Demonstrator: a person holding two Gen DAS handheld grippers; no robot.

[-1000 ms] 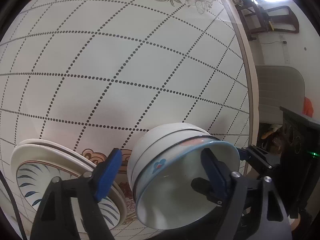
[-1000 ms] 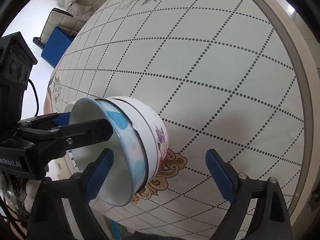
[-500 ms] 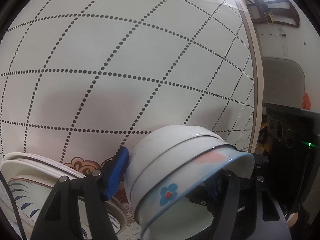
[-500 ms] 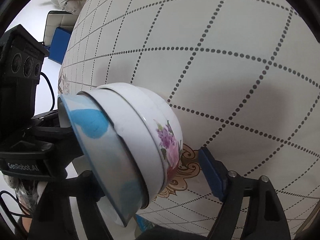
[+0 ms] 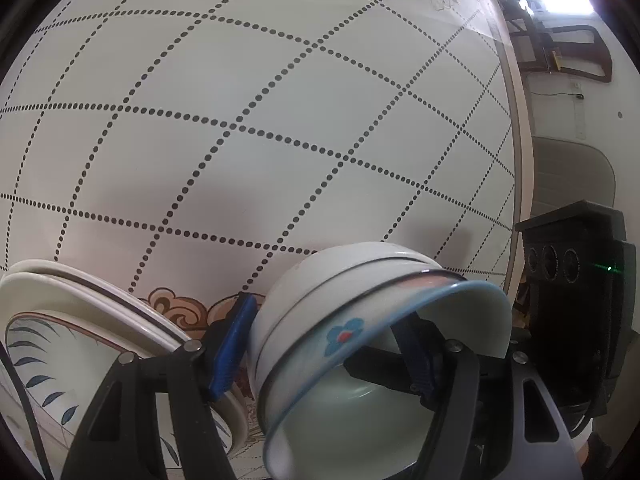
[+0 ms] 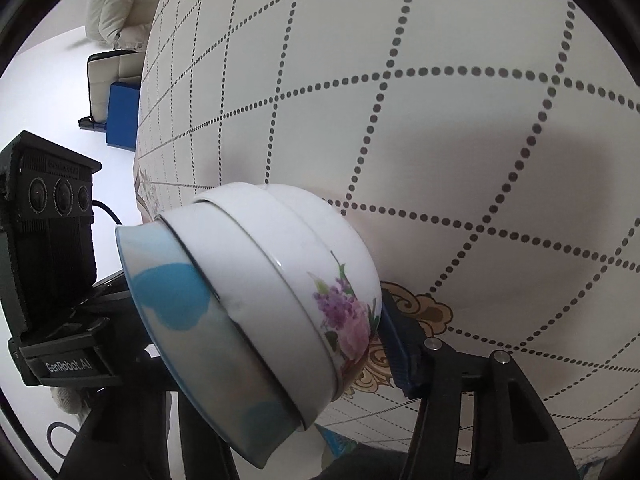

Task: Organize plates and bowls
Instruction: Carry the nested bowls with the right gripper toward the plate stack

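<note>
A stack of three nested bowls (image 5: 360,320) is held tilted between both grippers. The top one is light blue with a blue flower; the lower ones are white, one with a purple and pink flower (image 6: 344,312). My left gripper (image 5: 328,352) is shut on the stack's rim, one finger (image 5: 230,352) outside and one inside. My right gripper (image 6: 280,364) is shut on the same stack (image 6: 256,304), its right finger (image 6: 400,352) against the white bowl. A stack of plates (image 5: 80,312) with blue leaf marks sits at lower left.
The round table (image 5: 280,120) has a white cloth with dotted diamond lines and a brown ornament. Its edge runs on the right. The other gripper's black body (image 5: 576,280) is close at right. A chair (image 5: 560,48) and a sofa (image 6: 116,8) stand beyond the table.
Both grippers have closed in on the bowl stack from open. The stack has tilted and come nearer to both cameras.
</note>
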